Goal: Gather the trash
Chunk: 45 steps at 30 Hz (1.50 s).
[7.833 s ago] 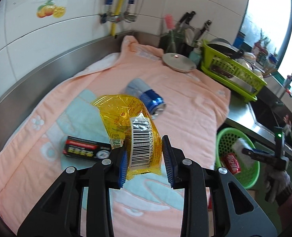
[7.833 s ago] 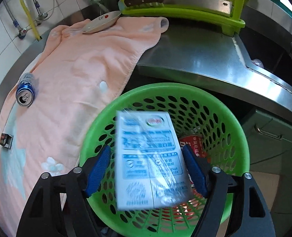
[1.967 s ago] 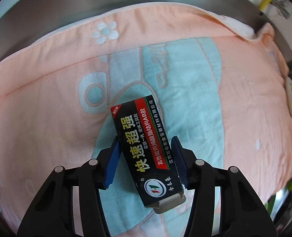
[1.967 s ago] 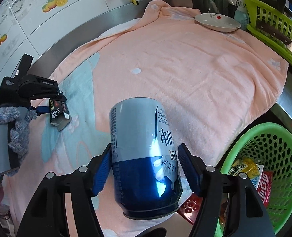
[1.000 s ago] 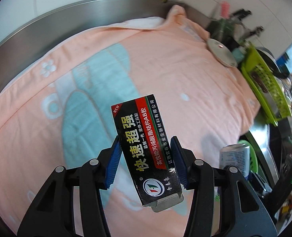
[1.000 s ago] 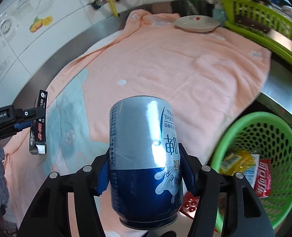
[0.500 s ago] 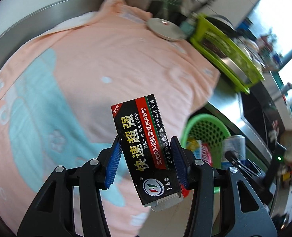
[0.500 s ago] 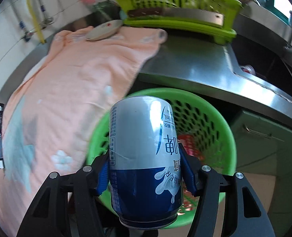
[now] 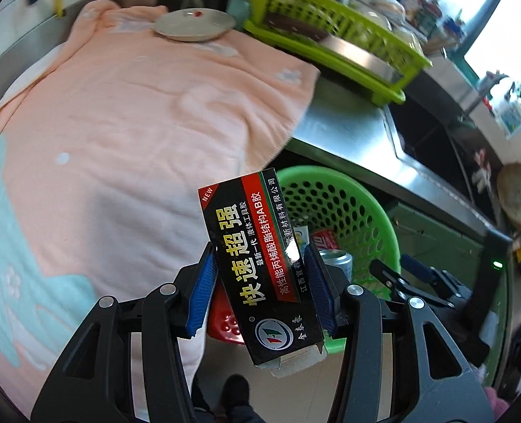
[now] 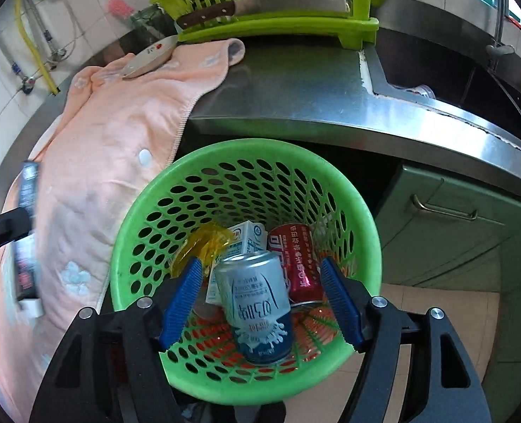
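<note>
Step in hand: dropping collected rubbish into the green basket (image 10: 360, 218), which stands below the edge of the steel surface (image 10: 295, 91).
Right hand-held gripper (image 10: 260, 298): its jaws are opening over the basket; the blue-and-silver can (image 10: 256, 303) sits between the pads but neither blue pad touches it, so it looks released and on its way down.
Basket contents: a red can (image 10: 295, 257), a white carton (image 10: 246, 234) and a yellow wrapper (image 10: 204, 243) lie on the bottom beside the blue-and-silver can.
Left hand-held gripper (image 9: 262, 290): clamped on the black glue box (image 9: 256, 261), both pads pressing its long sides, the box tilted and held above the basket's near rim, with the peach towel (image 9: 119, 123) off to the side.
Doing it well: the right hand-held gripper should probably clear away before the left one moves in, since both crowd the same opening.
Release point: the box is best carried past the rim to above the basket's middle, then let go with a clean widening of the jaws.
Risk: a release too near the rim could tip the box out onto the floor.
</note>
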Each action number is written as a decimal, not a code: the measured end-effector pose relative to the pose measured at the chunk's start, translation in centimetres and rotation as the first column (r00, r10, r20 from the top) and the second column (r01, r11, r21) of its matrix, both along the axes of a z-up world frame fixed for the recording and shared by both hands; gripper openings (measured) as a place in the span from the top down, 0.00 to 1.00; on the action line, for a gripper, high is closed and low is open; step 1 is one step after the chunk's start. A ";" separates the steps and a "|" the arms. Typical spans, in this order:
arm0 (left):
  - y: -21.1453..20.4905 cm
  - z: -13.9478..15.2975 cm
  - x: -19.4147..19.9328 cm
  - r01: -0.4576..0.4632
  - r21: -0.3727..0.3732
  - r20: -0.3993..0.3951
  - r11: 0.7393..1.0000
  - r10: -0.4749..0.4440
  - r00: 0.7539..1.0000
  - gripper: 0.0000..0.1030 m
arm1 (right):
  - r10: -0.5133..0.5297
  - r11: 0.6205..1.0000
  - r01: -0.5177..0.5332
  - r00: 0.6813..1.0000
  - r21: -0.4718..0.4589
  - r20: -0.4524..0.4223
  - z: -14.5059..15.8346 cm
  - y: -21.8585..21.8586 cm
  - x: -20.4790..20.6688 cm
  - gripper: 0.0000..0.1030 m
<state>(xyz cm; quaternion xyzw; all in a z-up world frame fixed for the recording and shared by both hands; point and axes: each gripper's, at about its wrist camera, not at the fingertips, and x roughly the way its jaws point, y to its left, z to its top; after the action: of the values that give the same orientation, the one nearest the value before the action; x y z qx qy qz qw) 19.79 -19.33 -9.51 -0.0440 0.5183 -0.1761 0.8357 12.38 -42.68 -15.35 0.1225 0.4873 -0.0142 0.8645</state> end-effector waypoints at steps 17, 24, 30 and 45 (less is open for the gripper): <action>-5.8 -3.5 0.5 0.131 0.095 -0.018 0.987 -0.130 0.991 0.46 | 0.042 0.997 -0.036 0.994 -0.063 0.103 3.7 0.3 -6.1 0.23; -5.0 -2.4 -0.5 0.130 0.094 0.011 0.987 -0.131 0.991 0.42 | 0.014 0.999 -0.008 0.994 -0.052 0.112 3.8 1.2 -7.5 0.23; -2.8 0.0 -2.4 0.119 0.091 0.080 0.989 -0.126 0.989 0.35 | 0.006 0.999 0.001 0.991 -0.051 0.137 4.9 2.4 -8.5 0.22; 6.1 4.8 -8.6 0.019 0.119 0.257 0.993 -0.050 0.965 0.13 | 0.015 0.999 -0.006 0.982 -0.048 0.186 7.6 7.7 -11.4 0.17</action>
<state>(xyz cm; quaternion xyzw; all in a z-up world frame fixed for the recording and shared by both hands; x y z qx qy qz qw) 11.19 -13.28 -4.72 0.0370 0.4147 -0.1645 0.8942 0.99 -34.98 -7.73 0.1005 0.4046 -0.0097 0.9089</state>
